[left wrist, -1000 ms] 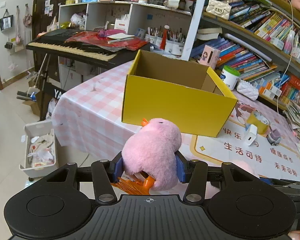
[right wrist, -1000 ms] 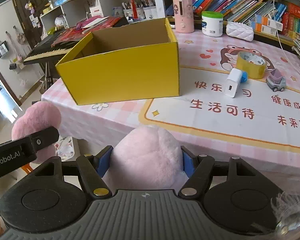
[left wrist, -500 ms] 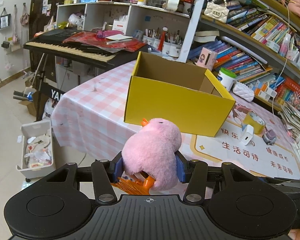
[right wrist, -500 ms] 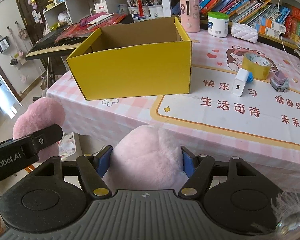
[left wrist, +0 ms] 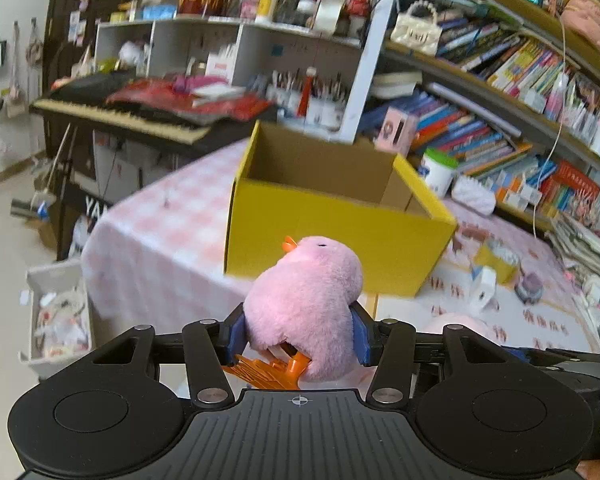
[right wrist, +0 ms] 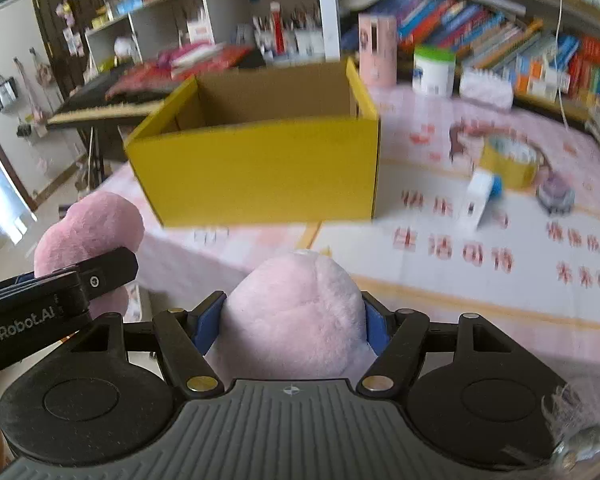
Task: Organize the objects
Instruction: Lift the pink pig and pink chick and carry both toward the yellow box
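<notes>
The left gripper clenches a fluffy pink plush chick with orange beak and feet; the right gripper clenches a pale pink plush toy, both off the near edge of the pink checked table, before the open yellow cardboard box

The right wrist view is smeared: the yellow box has soft edges, and the red characters on the table mat cannot be read. The floor of that box is hidden behind its near wall in both views. The pale plush shows only a rounded back, its face out of sight. The pink duck's orange feet are partly tucked under its body. Book spines on the shelves are too small to read.
</notes>
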`<act>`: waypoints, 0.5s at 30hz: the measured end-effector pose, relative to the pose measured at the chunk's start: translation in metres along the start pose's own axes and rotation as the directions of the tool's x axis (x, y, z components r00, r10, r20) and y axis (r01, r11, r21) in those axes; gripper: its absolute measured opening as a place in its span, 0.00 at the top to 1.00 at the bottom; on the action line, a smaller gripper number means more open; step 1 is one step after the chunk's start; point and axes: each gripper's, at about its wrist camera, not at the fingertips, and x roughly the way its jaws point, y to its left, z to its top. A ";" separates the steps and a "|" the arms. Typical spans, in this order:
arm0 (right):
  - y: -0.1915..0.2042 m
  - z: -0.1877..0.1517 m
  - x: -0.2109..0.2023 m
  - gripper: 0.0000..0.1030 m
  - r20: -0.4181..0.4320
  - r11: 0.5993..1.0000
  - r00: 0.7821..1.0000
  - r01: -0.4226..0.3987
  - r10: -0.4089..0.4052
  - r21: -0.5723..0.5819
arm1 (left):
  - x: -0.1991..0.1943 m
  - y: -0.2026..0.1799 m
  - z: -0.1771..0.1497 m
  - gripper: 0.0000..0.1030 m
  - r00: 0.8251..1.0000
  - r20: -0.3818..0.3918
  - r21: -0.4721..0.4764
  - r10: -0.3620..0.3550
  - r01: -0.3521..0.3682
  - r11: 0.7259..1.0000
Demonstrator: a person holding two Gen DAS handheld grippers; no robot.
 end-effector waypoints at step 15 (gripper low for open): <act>-0.005 0.102 0.006 0.34 0.402 0.990 0.915 0.077 -0.022 -0.119 | 0.033 -0.019 0.088 0.52 0.971 0.238 0.017 -0.024 0.021 1.000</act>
